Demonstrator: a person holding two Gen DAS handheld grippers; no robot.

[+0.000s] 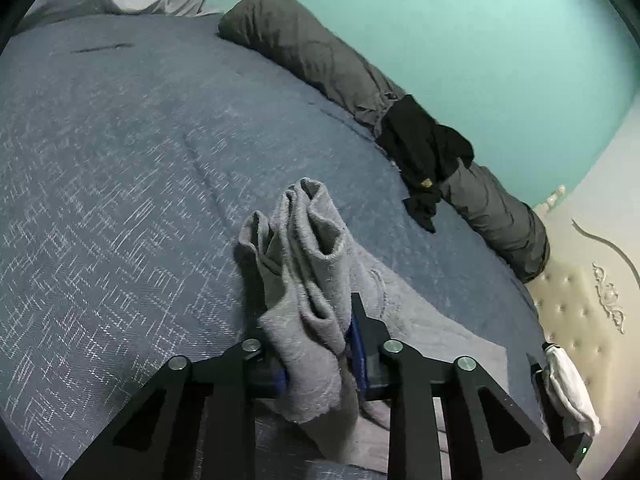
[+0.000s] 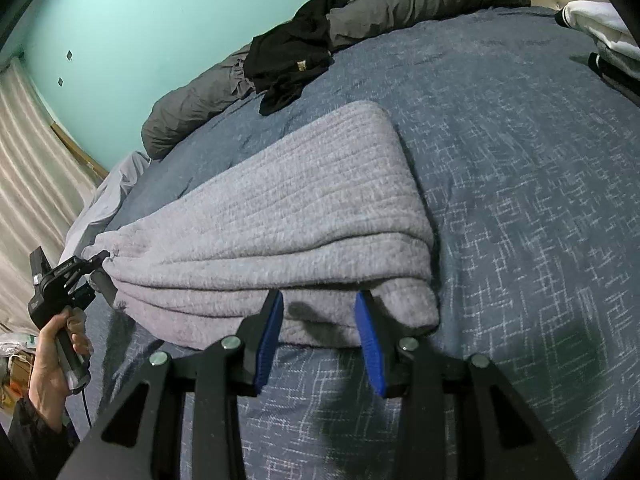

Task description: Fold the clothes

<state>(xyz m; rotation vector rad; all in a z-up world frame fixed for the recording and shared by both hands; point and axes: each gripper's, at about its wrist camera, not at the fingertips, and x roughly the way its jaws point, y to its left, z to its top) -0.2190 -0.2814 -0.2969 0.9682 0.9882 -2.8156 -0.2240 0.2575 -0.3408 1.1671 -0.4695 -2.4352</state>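
Jaws of left gripper [image 1: 316,344] pinch a bunched end of the grey garment [image 2: 276,216]; right gripper [image 2: 320,336] jaws spread, no pinch, tips at its near folded edge. Garment lies on the blue bedspread [image 2: 520,200], long axis running from the left gripper across to the far rounded end near the black clothing [image 2: 288,60]. Fuzzy ribbed knit, folded in layers. Grey bolster [image 1: 320,56] along the teal wall [image 1: 480,20].

Both wrist views look down close along their fingers, sharing the grey garment [image 1: 304,248] and bed [image 2: 520,200].
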